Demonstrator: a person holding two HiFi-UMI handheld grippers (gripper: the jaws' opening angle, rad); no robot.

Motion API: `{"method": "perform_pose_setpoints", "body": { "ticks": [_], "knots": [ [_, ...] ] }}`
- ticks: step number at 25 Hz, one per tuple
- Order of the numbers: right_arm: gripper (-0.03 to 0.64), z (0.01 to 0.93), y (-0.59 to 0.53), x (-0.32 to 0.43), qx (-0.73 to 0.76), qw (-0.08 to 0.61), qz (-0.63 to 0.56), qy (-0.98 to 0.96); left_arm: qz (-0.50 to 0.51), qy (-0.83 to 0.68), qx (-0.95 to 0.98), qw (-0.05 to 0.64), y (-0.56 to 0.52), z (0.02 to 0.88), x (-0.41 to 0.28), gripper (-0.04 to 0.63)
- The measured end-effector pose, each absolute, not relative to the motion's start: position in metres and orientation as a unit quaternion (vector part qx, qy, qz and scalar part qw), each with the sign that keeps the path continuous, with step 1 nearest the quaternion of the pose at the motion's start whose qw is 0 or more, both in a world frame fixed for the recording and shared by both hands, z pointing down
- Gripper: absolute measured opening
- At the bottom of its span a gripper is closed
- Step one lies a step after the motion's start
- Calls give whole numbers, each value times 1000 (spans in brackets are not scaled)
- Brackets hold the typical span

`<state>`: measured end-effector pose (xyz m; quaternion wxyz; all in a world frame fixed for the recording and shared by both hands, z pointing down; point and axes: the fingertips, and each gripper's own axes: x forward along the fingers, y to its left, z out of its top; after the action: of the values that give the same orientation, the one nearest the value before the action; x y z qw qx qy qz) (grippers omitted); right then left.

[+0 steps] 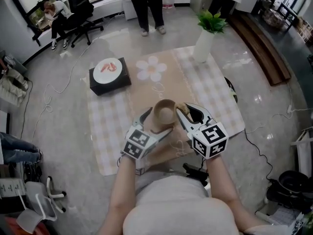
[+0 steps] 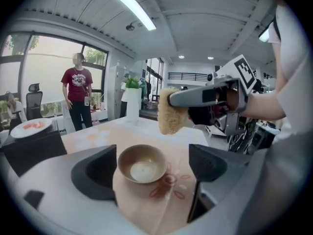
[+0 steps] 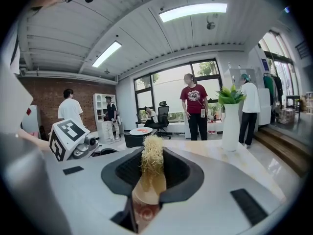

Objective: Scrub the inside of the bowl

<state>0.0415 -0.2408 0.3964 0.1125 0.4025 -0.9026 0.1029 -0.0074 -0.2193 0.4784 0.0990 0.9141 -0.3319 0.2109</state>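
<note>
A tan bowl stands upright on the pale checked tablecloth in the head view. My left gripper is open, its jaws on either side of the bowl with gaps between pads and rim. In the left gripper view the gripper frames the bowl, whose inside shows a pale bottom. My right gripper is shut on a straw-coloured fibre scrubber, held just right of and above the bowl. The scrubber hangs above the bowl's far side. In the right gripper view the gripper clamps the scrubber's lower part.
A black box carrying a white plate sits at the cloth's far left. A white vase with a green plant stands at the far right. A flower print lies beyond the bowl. People stand on the floor beyond the table.
</note>
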Motion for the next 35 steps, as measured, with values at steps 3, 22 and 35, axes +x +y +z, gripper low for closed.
{"method": "perform_pose_setpoints", "body": {
  "ticks": [3,22,35],
  "knots": [
    [101,407,-248,43,407,120,113,-898,231,-313,915,110,-225,497,-6,433],
    [101,441,-270,39,415,138,144,-887,290,-284,908,104,-249,545,0,433],
    [101,443,-294,3,343,103,169,-918,295,-278,908,102,-248,549,0,431]
  ]
}}
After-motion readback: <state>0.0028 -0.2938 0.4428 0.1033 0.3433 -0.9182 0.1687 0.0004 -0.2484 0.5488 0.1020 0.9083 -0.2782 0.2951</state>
